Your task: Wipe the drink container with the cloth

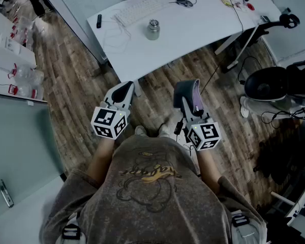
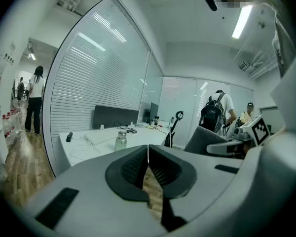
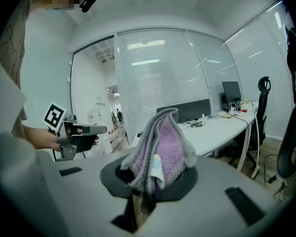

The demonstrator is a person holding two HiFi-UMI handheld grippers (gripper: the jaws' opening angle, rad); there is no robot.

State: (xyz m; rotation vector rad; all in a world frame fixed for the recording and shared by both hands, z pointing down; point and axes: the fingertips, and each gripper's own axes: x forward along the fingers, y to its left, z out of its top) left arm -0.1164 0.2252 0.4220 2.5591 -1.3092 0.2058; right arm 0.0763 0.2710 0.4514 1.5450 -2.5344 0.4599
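- The left gripper [image 2: 148, 154] is held out ahead of the person, its fingers [image 2: 130, 168] pressed together with nothing between them.
- The right gripper [image 3: 147, 181] is carried alongside it. The cloth [image 3: 160, 147] is pinched between its fingers [image 3: 116, 174], with the folds standing up above them.
- The drink container [image 1: 152, 29] is seen upright on the white counter [image 1: 193, 34], near the keyboard [image 1: 137, 9]. It is well apart from both grippers, with bare floor between.
- The container is small in every view, so its make is only guessed at: probably a lidded metal flask.
- If so, it is judged stiff and smooth, likely slippery, and light enough to slide or tip when rubbed.
- A hold around the middle of its body is suggested for the left fingers, which would need to be opened first. The body can then be steadied while the cloth is worked over it.
- The cloth is judged soft, fluffy and light. It is expected to flop and drag, so the bunched hold near its edge looks well placed.
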